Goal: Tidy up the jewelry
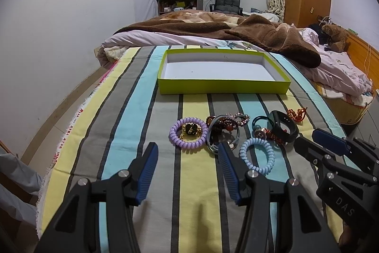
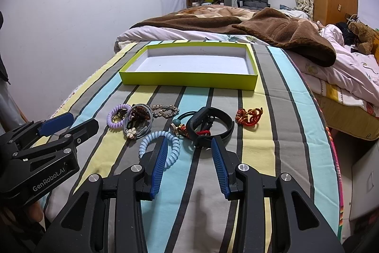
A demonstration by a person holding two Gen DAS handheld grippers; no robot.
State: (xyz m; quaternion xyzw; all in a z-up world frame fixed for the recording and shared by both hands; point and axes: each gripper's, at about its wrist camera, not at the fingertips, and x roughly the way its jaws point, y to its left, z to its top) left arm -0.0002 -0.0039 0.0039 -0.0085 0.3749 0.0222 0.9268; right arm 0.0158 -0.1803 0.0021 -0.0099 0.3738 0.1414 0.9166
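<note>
A shallow lime-green box (image 1: 222, 86) (image 2: 189, 80) with a white inside stands empty on the striped cloth. In front of it lies a cluster of jewelry: a purple coil tie (image 1: 174, 136) (image 2: 111, 120), a light-blue coil tie (image 1: 268, 159) (image 2: 174, 148), a black wristband (image 1: 286, 128) (image 2: 225, 126), a beaded bracelet (image 1: 236, 119) (image 2: 165, 109) and a red knot charm (image 1: 296, 113) (image 2: 248, 116). My left gripper (image 1: 188, 149) is open just short of the purple tie. My right gripper (image 2: 188, 142) is open just short of the wristband, its left finger over the blue tie.
The striped cloth (image 1: 113, 125) covers a raised surface with drop-offs left and right. Behind the box lies a bed with a brown blanket (image 1: 260, 34) and a teddy bear (image 1: 335, 36). A white wall runs along the left.
</note>
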